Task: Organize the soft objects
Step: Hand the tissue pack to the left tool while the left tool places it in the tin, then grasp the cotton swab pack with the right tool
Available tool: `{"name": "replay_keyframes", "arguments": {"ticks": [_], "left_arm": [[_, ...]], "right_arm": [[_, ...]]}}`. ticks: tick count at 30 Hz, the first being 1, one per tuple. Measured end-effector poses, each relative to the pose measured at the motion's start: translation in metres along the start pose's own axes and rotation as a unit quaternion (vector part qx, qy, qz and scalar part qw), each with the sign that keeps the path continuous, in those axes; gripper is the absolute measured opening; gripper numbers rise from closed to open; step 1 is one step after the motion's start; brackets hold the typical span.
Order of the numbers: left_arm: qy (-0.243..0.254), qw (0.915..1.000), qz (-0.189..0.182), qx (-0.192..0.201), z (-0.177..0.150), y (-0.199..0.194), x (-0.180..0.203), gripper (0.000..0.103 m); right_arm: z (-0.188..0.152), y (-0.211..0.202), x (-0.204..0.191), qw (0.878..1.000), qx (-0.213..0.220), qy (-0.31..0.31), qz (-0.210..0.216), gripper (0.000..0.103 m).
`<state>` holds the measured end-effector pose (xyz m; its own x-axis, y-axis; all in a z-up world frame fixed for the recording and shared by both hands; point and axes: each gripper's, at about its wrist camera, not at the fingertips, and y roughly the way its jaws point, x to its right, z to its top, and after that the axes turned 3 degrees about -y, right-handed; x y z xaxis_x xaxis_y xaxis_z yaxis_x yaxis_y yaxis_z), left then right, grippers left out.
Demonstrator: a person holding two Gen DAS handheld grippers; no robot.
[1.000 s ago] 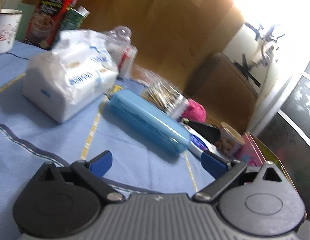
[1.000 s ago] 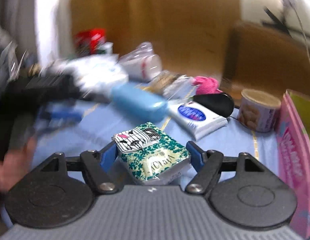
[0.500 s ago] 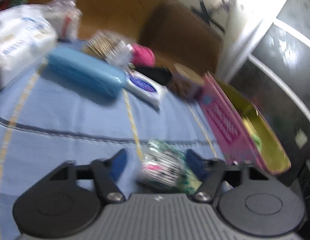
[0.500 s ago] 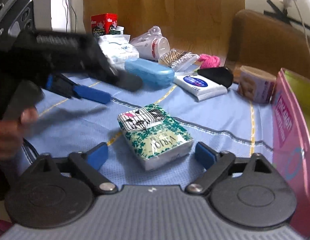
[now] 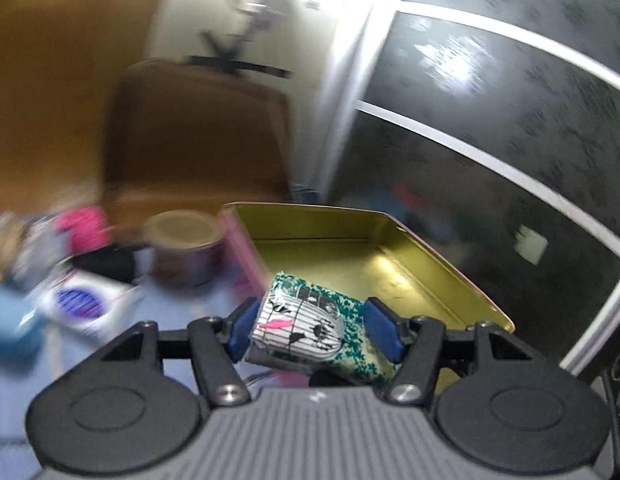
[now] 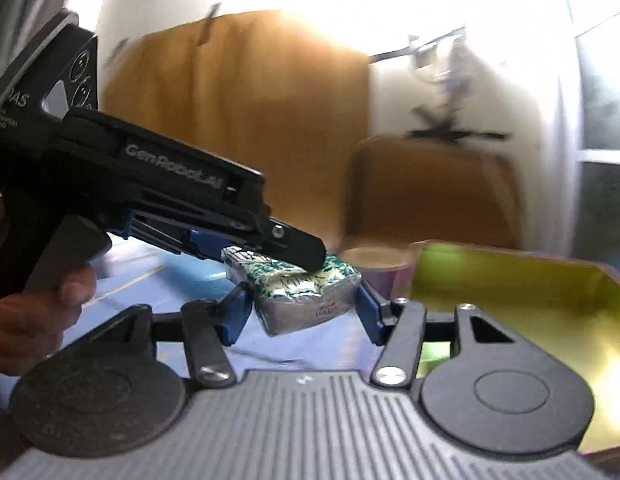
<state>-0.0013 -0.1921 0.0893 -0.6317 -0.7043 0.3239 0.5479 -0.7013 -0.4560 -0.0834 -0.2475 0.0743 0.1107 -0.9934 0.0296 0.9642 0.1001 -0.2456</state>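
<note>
Since the left gripper's jaws are part-closed and clamped on the tissue pack, it's up off the table, right at the near rim of the open gold tin. The right gripper's jaws have just been closing around the same pack, and both pads look to be touching it. Seems like the carry step. Next it probably needs easing over the rim, then both let go.
</note>
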Motion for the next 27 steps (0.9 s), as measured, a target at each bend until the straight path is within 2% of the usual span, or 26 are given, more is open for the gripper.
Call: {"name": "replay_keyframes", "arguments": {"ticks": [5,8,10,12,16,21,23,27], "left_arm": [[0.026,0.9989,-0.013,-0.036,0.002,0.059,0.038,0.06],[0.036,0.9978,0.0,-0.056,-0.002,0.08,0.053,0.071],[0.043,0.9977,0.007,-0.053,-0.004,0.08,0.057,0.072],[0.048,0.9981,0.013,-0.037,-0.006,0.069,0.054,0.078],[0.035,0.9985,0.042,-0.002,-0.009,0.035,0.026,0.084],[-0.028,0.9923,0.12,0.011,-0.02,-0.003,-0.042,0.085],[-0.058,0.9849,0.162,0.014,-0.027,-0.018,-0.076,0.085],[-0.106,0.9622,0.249,0.026,-0.042,-0.052,-0.138,0.085]], "right_arm": [[-0.012,-0.005,0.044,0.997,-0.019,0.027,-0.072,0.06],[-0.02,-0.001,0.063,0.991,-0.042,0.036,-0.12,0.061],[-0.026,0.005,0.074,0.985,-0.053,0.037,-0.159,0.066],[-0.03,0.002,0.079,0.979,-0.048,0.045,-0.192,0.075],[-0.032,-0.008,0.091,0.974,-0.02,0.068,-0.216,0.079],[-0.02,-0.015,0.081,0.976,0.021,0.09,-0.198,0.079],[-0.011,-0.014,0.069,0.98,0.034,0.084,-0.175,0.079],[0.008,-0.004,0.037,0.992,0.041,0.061,-0.106,0.08]]}}
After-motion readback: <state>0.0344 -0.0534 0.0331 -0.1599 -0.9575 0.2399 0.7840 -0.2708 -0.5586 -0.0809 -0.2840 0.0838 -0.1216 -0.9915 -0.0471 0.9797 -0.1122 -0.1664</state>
